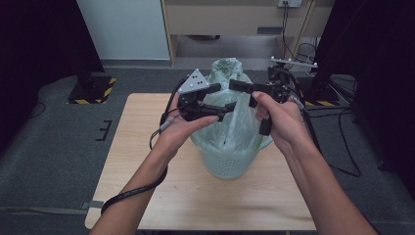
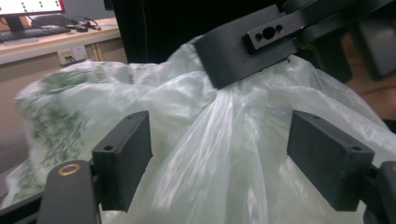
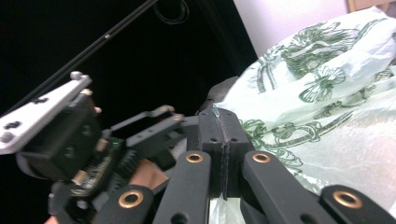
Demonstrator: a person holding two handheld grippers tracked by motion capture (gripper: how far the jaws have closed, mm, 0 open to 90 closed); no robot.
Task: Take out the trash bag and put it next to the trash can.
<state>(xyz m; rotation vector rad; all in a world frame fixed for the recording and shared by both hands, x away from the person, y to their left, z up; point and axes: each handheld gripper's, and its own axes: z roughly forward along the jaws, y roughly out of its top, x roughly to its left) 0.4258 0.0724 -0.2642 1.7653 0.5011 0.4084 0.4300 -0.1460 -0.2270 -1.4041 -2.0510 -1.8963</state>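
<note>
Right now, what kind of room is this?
Probably a lab or workshop set up for recording. A small wooden table stands on grey carpet, cables trail over the floor, and a desk holds a monitor and keyboard.

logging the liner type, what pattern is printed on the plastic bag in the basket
Green floral line drawings on the pale translucent plastic bag; clearest in the right gripper view.

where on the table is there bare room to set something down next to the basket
The table is bare on its left half, from its left edge to the left forearm, and along the near edge below the basket. A narrower bare strip lies right of the basket. It is crowded at the middle back, where the plastic bag and both grippers sit.
</note>
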